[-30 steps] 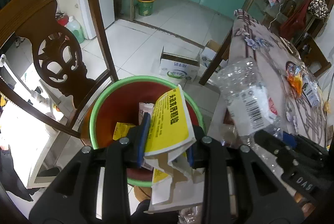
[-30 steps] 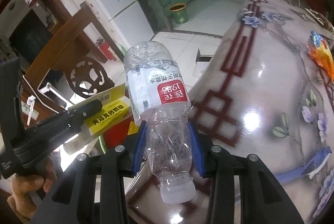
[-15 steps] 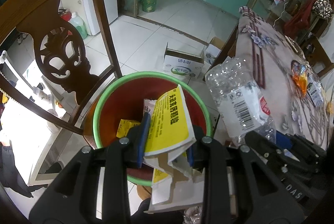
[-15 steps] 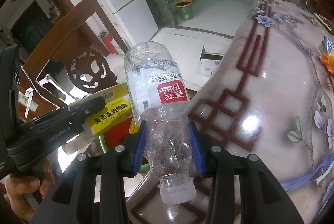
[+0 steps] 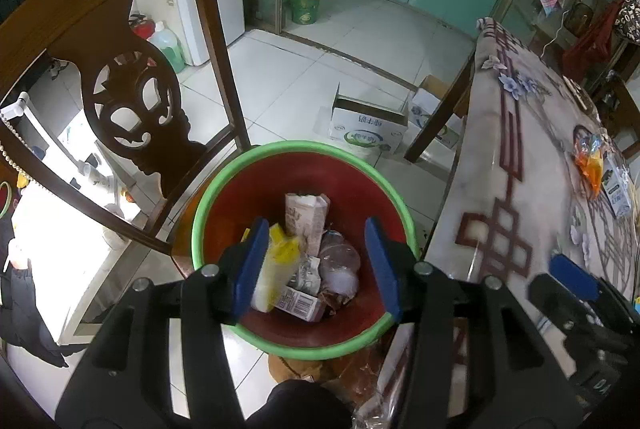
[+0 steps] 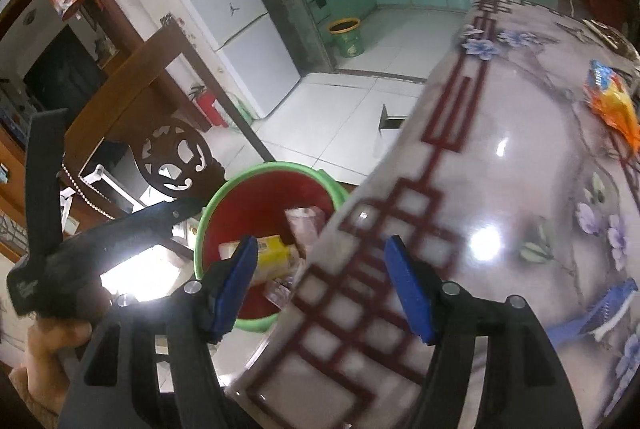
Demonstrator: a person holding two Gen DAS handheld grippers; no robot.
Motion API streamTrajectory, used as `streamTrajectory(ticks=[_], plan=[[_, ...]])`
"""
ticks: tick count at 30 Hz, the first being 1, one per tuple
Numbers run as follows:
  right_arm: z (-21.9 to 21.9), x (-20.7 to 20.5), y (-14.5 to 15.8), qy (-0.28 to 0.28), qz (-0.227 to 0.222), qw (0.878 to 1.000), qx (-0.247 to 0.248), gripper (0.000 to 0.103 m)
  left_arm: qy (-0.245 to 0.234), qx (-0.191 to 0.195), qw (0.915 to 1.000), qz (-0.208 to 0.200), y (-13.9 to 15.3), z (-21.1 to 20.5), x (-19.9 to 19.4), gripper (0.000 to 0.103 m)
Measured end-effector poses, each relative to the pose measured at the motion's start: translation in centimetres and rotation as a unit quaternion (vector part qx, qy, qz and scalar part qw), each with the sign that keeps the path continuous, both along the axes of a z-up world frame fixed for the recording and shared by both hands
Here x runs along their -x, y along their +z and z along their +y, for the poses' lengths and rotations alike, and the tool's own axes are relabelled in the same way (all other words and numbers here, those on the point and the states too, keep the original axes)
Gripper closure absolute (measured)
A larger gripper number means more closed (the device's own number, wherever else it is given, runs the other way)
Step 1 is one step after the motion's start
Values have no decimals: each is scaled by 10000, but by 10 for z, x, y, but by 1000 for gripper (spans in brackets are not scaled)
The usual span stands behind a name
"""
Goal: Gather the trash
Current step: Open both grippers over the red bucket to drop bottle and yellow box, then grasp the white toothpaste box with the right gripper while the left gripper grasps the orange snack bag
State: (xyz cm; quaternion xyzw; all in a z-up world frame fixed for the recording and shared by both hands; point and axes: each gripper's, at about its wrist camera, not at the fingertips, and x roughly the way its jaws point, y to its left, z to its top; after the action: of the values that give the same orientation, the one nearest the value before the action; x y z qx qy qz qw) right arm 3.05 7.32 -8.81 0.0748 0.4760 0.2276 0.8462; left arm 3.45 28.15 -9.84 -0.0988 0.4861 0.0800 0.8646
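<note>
A red bin with a green rim (image 5: 304,147) stands on the floor between chair and table; it also shows in the right wrist view (image 6: 276,169). Inside lie the yellow paper wrapper (image 5: 280,261), the crushed clear bottle (image 5: 340,265) and small cartons (image 5: 306,215). My left gripper (image 5: 316,265) is open and empty, directly above the bin. My right gripper (image 6: 326,285) is open and empty over the table's edge (image 6: 320,261), beside the bin. An orange snack wrapper (image 5: 588,161) and a small carton (image 5: 616,189) lie on the table.
A carved wooden chair (image 5: 132,101) stands left of the bin. The floral table (image 5: 532,189) fills the right. Cardboard boxes (image 5: 366,127) sit on the tiled floor behind the bin. A green bucket (image 5: 306,3) stands by the kitchen doorway.
Both grippers opened. The yellow wrapper dropped from the left gripper and the bottle from the right gripper; both now lie in the bin.
</note>
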Motion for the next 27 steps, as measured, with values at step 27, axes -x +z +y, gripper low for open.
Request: streamTrajectory(ticks=[27], plan=[[-288, 39, 13, -1758, -103, 9774, 1169, 28, -1069, 477, 9929, -226, 36, -163, -29, 27]])
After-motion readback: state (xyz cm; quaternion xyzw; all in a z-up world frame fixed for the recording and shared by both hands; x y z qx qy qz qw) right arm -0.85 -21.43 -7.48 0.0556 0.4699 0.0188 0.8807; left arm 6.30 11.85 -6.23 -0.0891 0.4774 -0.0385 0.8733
